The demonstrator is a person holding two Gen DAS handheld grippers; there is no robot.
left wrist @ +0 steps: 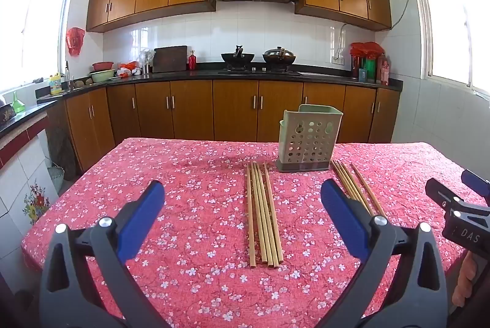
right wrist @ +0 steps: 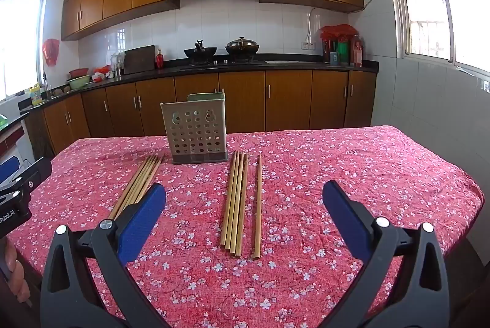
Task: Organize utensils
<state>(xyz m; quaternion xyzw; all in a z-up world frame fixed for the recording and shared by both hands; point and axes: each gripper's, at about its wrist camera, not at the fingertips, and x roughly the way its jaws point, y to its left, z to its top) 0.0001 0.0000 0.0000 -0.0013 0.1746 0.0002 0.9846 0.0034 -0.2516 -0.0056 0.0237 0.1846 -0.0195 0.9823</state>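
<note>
A perforated pale green utensil holder (left wrist: 309, 138) (right wrist: 197, 129) stands upright near the far side of the table. Two groups of wooden chopsticks lie flat in front of it, pointing toward it. In the left wrist view one bundle (left wrist: 263, 214) lies between the fingers of my left gripper (left wrist: 242, 187), which hovers open above the cloth. The other group (left wrist: 355, 187) lies to its right. In the right wrist view that group (right wrist: 235, 202), with one stick (right wrist: 258, 205) slightly apart, lies between the fingers of my right gripper (right wrist: 245, 188), also open and empty.
The table wears a red floral cloth (left wrist: 183, 175) (right wrist: 352, 169). Behind it run wooden kitchen cabinets and a dark counter with two pots (left wrist: 257, 57). A hand (right wrist: 13, 276) holds the left tool at the left edge of the right wrist view.
</note>
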